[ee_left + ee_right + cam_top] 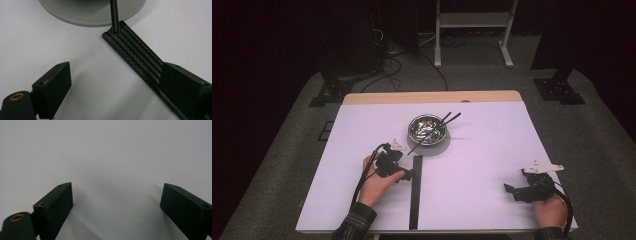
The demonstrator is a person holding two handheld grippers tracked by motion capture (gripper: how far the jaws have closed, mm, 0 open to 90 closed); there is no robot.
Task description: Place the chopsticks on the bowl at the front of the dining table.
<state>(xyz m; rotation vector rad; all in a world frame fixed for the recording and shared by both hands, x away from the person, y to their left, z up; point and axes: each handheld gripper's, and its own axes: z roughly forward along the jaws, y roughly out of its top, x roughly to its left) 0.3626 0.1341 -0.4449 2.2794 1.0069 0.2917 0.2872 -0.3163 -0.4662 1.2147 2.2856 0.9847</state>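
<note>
The long black ribbed strip [415, 192] lies flat at 6 o'clock of the bowl [427, 129]. My left gripper [406, 175] hovers low, jaws wide apart, beside the strip's upper end. My right gripper [510, 192] rests open on the worktop [482, 150].

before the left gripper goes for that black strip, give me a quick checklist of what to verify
1. Left gripper jaws open: ok.
2. Black strip between the jaws: not ok; it runs under the right-hand jaw, and bare table fills the gap.
3. Strip lying flat: ok.
4. Strip end free: not ok; a chopstick tip rests on it, beside the grey plate.
5. Bowl upright on the plate: ok.
6. Right gripper open, holding nothing, away from the strip: ok.
</note>
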